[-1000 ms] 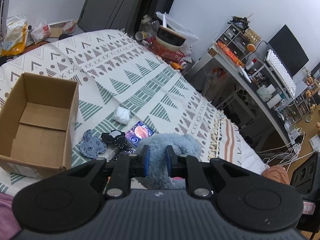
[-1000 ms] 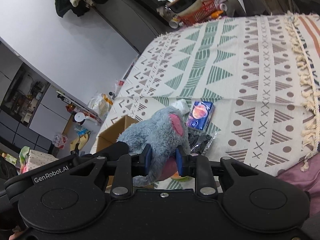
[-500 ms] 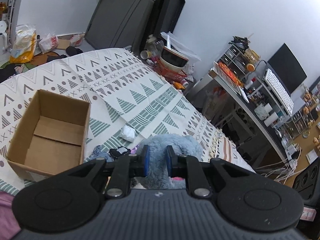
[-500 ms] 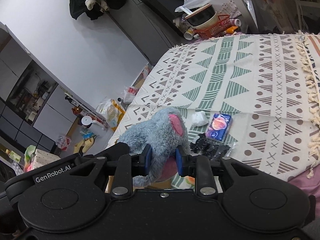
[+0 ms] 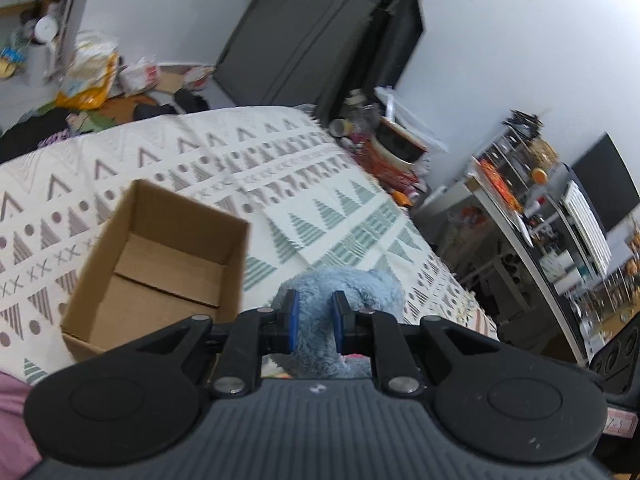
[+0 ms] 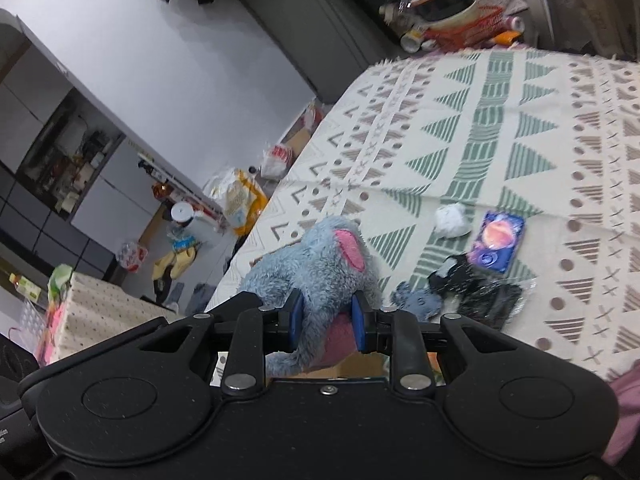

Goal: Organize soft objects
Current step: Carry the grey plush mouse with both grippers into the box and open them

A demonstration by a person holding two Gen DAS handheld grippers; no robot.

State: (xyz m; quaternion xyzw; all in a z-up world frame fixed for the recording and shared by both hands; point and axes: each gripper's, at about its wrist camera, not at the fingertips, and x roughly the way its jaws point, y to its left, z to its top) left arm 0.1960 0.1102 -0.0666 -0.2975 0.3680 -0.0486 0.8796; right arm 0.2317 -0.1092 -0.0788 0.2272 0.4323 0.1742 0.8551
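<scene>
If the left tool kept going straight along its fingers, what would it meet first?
Beyond the blue plush toy clamped in the left tool, probably the patterned blanket, right of the cardboard box; depth is unclear.

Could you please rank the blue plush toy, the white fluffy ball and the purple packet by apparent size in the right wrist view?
1. blue plush toy, though nearest the camera
2. purple packet
3. white fluffy ball, only slightly smaller

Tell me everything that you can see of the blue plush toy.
The blue plush toy has shaggy grey-blue fur, a pink ear lining and a pink patch underneath. It looks soft and limp. Both grippers are clamped on it: the left gripper and the right gripper each pinch its fur between blue pads. It hangs lifted above the patterned bedspread, beside the open cardboard box.
</scene>
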